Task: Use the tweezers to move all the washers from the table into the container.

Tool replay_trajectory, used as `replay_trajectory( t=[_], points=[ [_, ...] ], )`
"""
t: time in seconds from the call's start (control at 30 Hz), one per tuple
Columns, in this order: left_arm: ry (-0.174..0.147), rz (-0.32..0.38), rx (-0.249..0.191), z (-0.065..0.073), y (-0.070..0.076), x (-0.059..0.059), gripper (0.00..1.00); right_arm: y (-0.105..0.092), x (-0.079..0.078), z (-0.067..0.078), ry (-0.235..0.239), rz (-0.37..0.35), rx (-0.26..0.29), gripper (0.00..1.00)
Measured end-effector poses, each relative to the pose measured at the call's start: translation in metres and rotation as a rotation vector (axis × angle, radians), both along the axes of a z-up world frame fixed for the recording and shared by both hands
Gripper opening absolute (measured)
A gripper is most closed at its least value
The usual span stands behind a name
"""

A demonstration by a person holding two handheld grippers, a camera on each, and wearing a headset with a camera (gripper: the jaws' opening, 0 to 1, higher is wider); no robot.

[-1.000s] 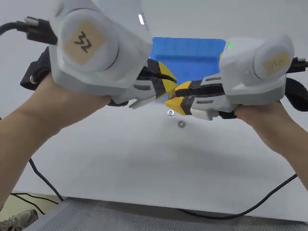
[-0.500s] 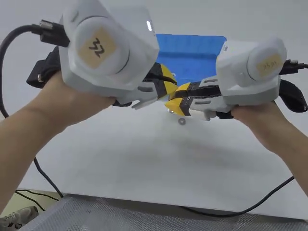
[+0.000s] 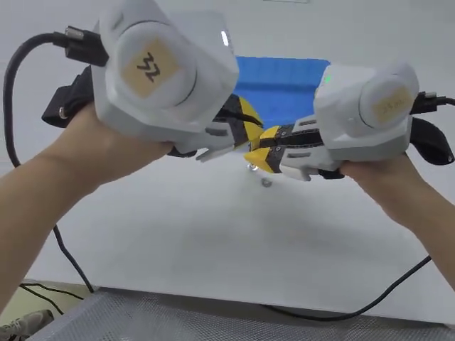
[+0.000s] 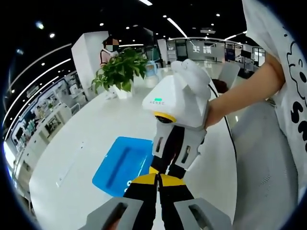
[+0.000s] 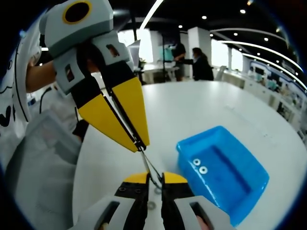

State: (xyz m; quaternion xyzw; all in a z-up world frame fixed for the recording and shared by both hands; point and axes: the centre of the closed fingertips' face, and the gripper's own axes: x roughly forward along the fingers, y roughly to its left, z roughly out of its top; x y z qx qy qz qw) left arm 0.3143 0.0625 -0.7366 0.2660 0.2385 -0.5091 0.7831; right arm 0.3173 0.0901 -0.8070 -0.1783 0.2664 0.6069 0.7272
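Tweezers (image 5: 146, 160) sit clamped in your left gripper (image 5: 140, 143). Your right gripper's (image 5: 156, 181) jaws flank their tips; I cannot tell whether they squeeze. Two washers (image 3: 266, 182) lie on the desk (image 3: 213, 234) beneath, near the blue container (image 5: 240, 191), which holds two more.

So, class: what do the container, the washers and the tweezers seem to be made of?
Container: likely plastic, a uniform bright blue with a soft sheen. Washers: probably metal, small pale silvery rings. Tweezers: thin dark prongs, perhaps coated metal; too fine to be sure.
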Motion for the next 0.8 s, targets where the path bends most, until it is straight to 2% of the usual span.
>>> replay_trajectory(
  t=[0.17,0.37,0.67,0.8],
  points=[
    [-0.054,-0.024,0.010,0.017,-0.006,-0.002,0.00,-0.004,0.002,0.017,-0.047,-0.010,-0.003,0.05],
    [-0.089,-0.031,0.001,0.034,-0.010,0.003,0.00,-0.007,0.010,0.036,-0.090,-0.032,0.015,0.05],
    [-0.142,-0.043,0.006,0.048,-0.012,0.015,0.00,-0.009,0.026,0.052,-0.141,-0.052,0.027,0.05],
    [-0.166,-0.041,0.000,0.052,-0.013,0.025,0.00,-0.011,0.036,0.057,-0.154,-0.069,0.036,0.05]
  ],
)
